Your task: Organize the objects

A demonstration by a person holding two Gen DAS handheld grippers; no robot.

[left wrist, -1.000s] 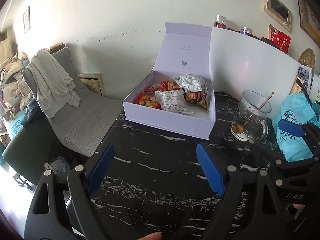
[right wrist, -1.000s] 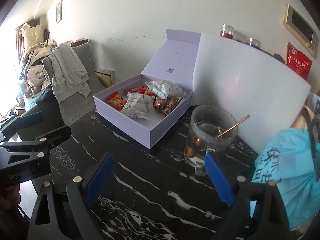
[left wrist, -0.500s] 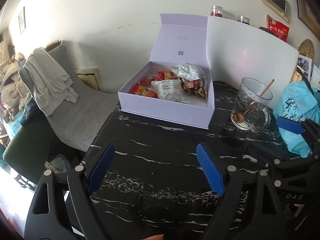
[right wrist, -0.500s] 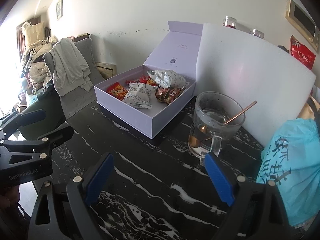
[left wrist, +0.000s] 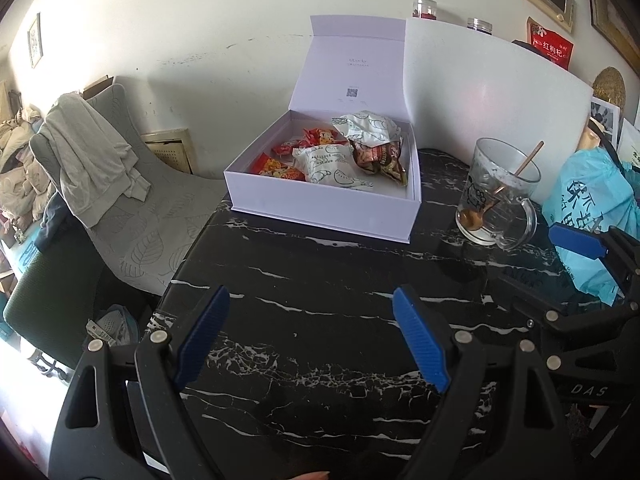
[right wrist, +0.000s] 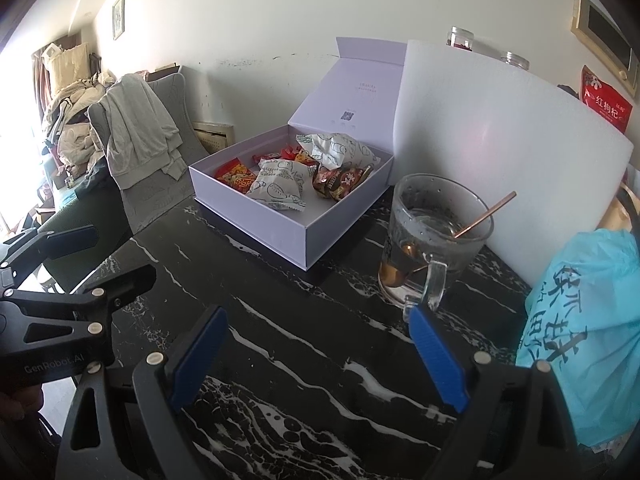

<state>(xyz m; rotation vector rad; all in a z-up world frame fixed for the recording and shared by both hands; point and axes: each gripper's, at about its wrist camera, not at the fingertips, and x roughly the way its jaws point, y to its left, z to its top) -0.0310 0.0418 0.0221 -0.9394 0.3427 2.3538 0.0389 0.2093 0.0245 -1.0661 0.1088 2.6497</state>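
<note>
Fingers (left wrist: 204, 336) of left gripper (left wrist: 312, 334) and right gripper (right wrist: 318, 354): spread wide, empty | risk: glass mug (right wrist: 434, 240) near right finger, toppled by careless sweep toward open box (right wrist: 288, 204).

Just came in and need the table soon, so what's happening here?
A person holds a gripper in each hand above the black marble table, tidying up. Neither holds anything: the left gripper and right gripper both hover with jaws wide open. The lavender box sits open, lid up, with snack packets inside. Beside it stands a glass mug with a spoon in it, and a blue plastic bag lies at the right.
</note>
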